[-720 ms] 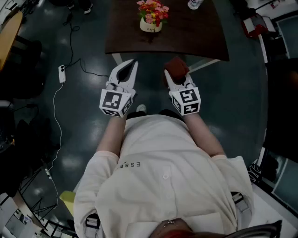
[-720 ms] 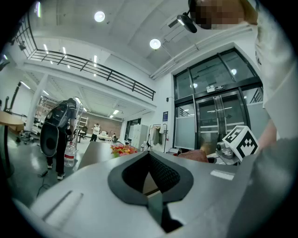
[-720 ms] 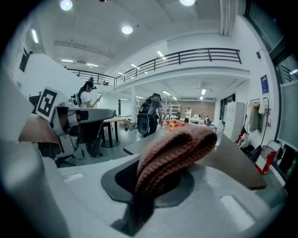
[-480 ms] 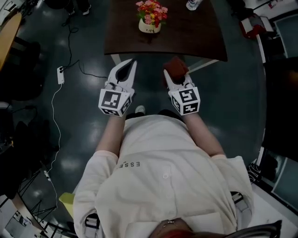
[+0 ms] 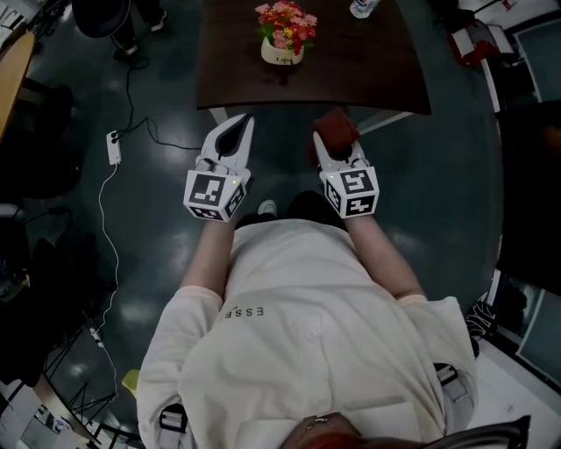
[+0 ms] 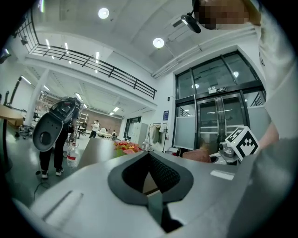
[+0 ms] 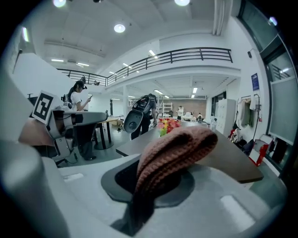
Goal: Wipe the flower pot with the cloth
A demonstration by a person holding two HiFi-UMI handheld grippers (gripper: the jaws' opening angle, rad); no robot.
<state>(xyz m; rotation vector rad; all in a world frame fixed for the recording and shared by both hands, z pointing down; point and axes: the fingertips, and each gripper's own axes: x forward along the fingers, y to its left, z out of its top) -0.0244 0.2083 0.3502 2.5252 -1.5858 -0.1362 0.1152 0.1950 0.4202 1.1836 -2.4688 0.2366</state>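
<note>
A cream flower pot with red, pink and yellow flowers stands near the front edge of a dark brown table; the flowers also show far off in the right gripper view. My right gripper is shut on a reddish-brown knitted cloth, held short of the table's edge and right of the pot. My left gripper hangs beside it at the same height, shut with nothing in its jaws. In the left gripper view the flowers are small and distant.
A water bottle stands at the table's far side. A white power strip and cable lie on the dark floor to the left. People and a black chair stand beyond the table. Red items sit at the upper right.
Both grippers have kept their pose while the person has shifted slightly; the right gripper with the cloth has edged a little to the right. The table and pot look nearly unchanged.
</note>
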